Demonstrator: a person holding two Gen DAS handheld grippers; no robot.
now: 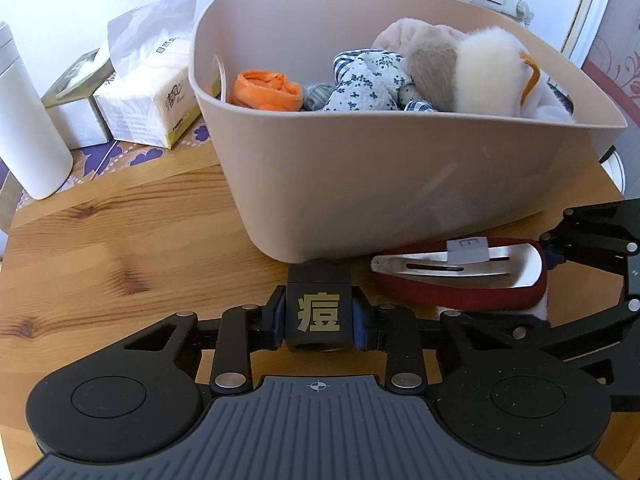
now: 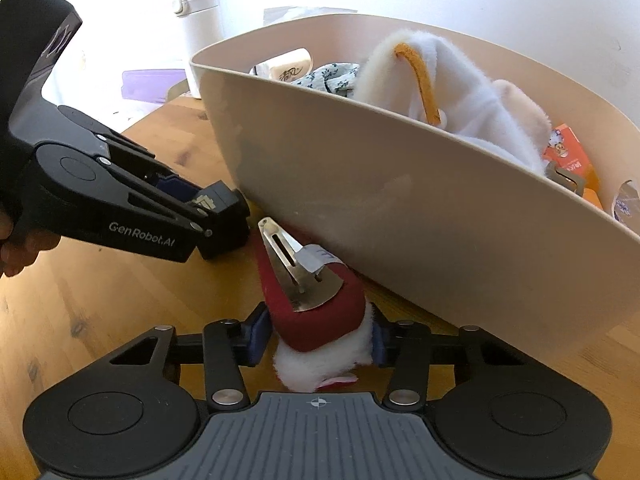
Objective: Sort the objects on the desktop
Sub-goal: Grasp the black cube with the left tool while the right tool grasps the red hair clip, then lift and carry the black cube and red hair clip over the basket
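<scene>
Left gripper clamps a small, rigid black box; right gripper pinches a light, soft-backed red hair clip at its padded wide end.

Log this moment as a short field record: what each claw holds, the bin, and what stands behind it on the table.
left claw: shut on black box with a gold character
right claw: shut on red hair clip, metal snap side up, white fluff at its wide end
bin: beige, open top, on wooden table
bin contents: orange cloth, floral fabric, plush toy
behind bin: tissue pack, white bottle
held items: both outside the bin, low at its near wall
</scene>
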